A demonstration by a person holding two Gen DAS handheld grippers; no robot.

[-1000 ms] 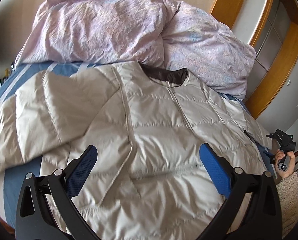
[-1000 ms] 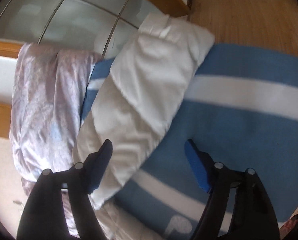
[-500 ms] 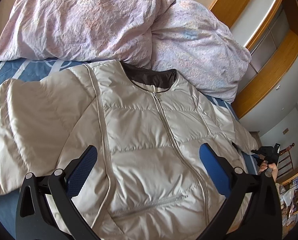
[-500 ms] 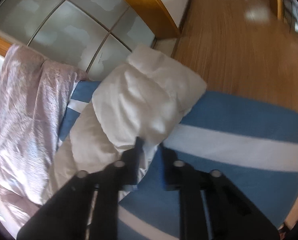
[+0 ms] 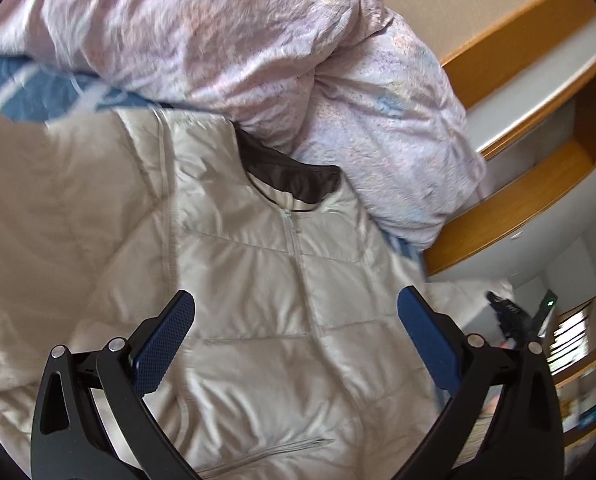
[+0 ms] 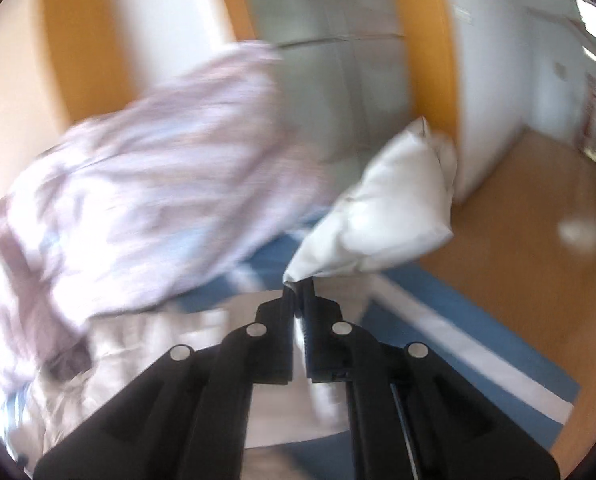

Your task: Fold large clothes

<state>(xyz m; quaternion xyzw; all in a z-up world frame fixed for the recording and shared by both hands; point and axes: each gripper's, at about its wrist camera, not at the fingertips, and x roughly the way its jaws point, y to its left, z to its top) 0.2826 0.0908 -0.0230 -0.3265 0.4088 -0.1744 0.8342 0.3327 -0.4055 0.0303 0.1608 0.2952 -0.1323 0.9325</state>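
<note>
Jacket (image 5: 258,320): pale beige, quilted and puffy, with stitched horizontal panels, lay front-up on the bed.
Jacket's left part: bulky sleeve (image 5: 50,248) folded in over the body, left of the zip.
Zip (image 5: 298,264): closed, ran down the middle from the collar.
Collar (image 5: 294,176): dark brown lining, showed at the neck opening, touched the duvet behind it.
Pocket zip (image 5: 282,450): slanted across the lower front, below the main zip.
Bedcover (image 5: 38,88): blue with white stripes, showed beyond the jacket's left shoulder.
Duvet (image 5: 258,52): pink-lilac, crumpled, heaped past the collar.
Left gripper (image 5: 296,344): blue pads spread wide apart, hovered over the jacket's chest, nothing between them.
Right gripper (image 6: 298,292): black fingers drawn together, clamped on the end of the jacket's other sleeve (image 6: 394,216), which hung lifted off the bedcover to the right of the duvet; also seen small and blurred in the left wrist view, right of the jacket (image 5: 510,316).
Wooden floor (image 6: 538,216): to the right of the lifted sleeve.
Writing, brands, labels: nothing readable on the jacket; right wrist view blurred.
</note>
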